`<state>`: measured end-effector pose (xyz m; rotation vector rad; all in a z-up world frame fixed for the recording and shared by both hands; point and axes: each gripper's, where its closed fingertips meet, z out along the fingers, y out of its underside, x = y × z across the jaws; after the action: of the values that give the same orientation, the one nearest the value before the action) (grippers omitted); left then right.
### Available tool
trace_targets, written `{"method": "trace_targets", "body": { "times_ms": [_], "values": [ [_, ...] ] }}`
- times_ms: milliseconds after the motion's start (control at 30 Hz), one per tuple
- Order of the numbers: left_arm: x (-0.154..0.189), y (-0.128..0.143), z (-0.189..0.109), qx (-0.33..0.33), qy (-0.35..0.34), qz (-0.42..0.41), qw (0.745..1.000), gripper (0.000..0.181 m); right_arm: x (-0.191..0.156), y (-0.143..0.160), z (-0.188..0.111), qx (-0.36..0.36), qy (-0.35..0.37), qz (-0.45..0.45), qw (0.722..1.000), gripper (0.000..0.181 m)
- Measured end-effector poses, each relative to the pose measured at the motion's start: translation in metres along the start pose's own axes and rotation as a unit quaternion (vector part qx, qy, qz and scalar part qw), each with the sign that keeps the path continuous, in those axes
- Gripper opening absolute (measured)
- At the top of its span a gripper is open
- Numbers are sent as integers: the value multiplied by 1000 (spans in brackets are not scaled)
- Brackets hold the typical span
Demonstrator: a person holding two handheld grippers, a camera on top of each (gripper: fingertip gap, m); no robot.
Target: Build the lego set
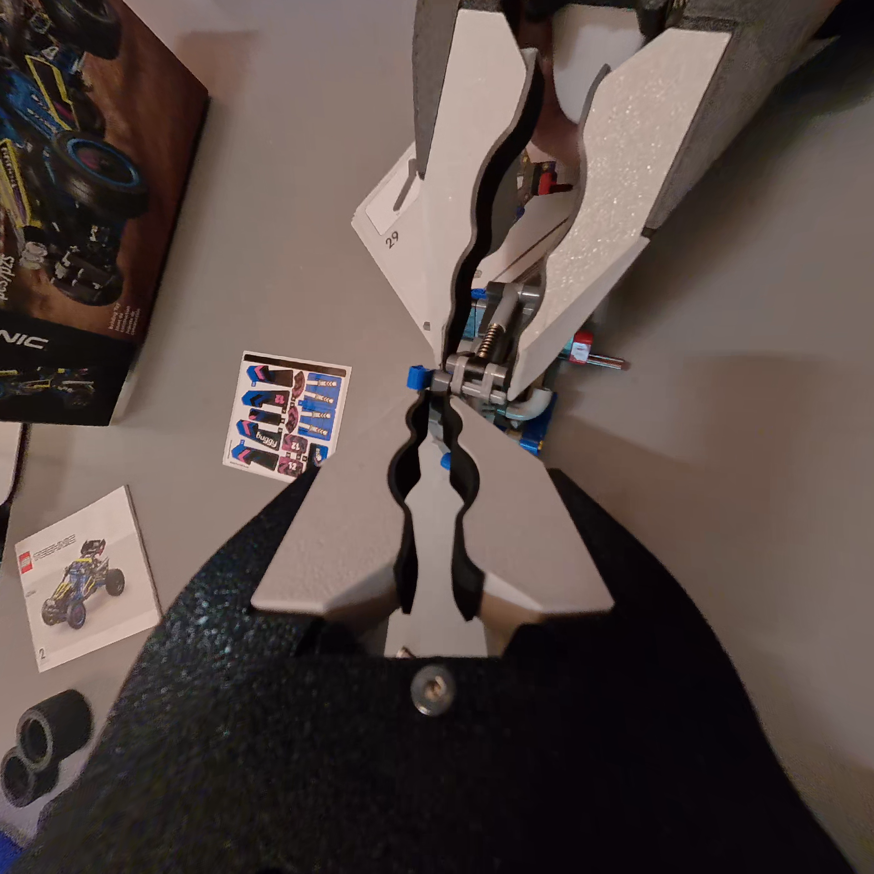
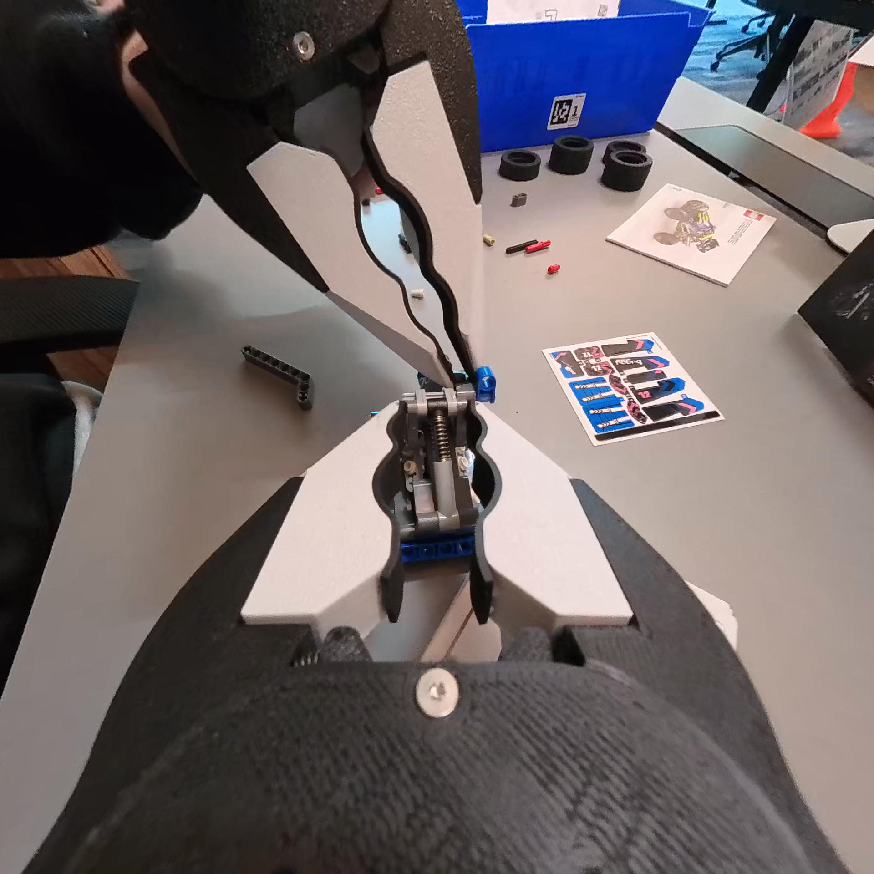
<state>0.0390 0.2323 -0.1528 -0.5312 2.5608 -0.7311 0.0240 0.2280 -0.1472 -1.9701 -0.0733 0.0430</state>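
Jaws clenched, the right gripper (image 2: 437,421) held the suspension assembly (image 2: 437,473) while the left gripper (image 1: 437,411) pinched its far crossbar (image 1: 473,380). Light, rigid but snap-apart, it seemingly wanted frame grips, clear of the spring (image 2: 441,435).

Grey-blue lego assembly (image 2: 440,477); blue bin (image 2: 581,71); black tyres (image 2: 572,153); grey table (image 2: 662,544).

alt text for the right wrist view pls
The right gripper clamps a grey lego assembly with a spring, while the left gripper pinches its far end beside a blue connector. A sticker sheet, four tyres and loose pieces lie beyond.
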Motion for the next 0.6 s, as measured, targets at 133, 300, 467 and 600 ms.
{"method": "trace_targets", "body": {
  "times_ms": [133,300,467,600],
  "values": [
    [0,1,-2,9,-4,7,1000,3,-1,0,1,-2,7,-53,999,22],
    [4,0,-3,28,-15,12,999,3,-6,3,0,-17,7,-114,993,22],
    [4,1,-2,26,-21,4,999,3,-7,5,0,-27,8,-134,991,21],
    [4,1,-2,22,-22,-5,1000,3,-6,5,0,-28,9,-131,991,22]
  ]
}}
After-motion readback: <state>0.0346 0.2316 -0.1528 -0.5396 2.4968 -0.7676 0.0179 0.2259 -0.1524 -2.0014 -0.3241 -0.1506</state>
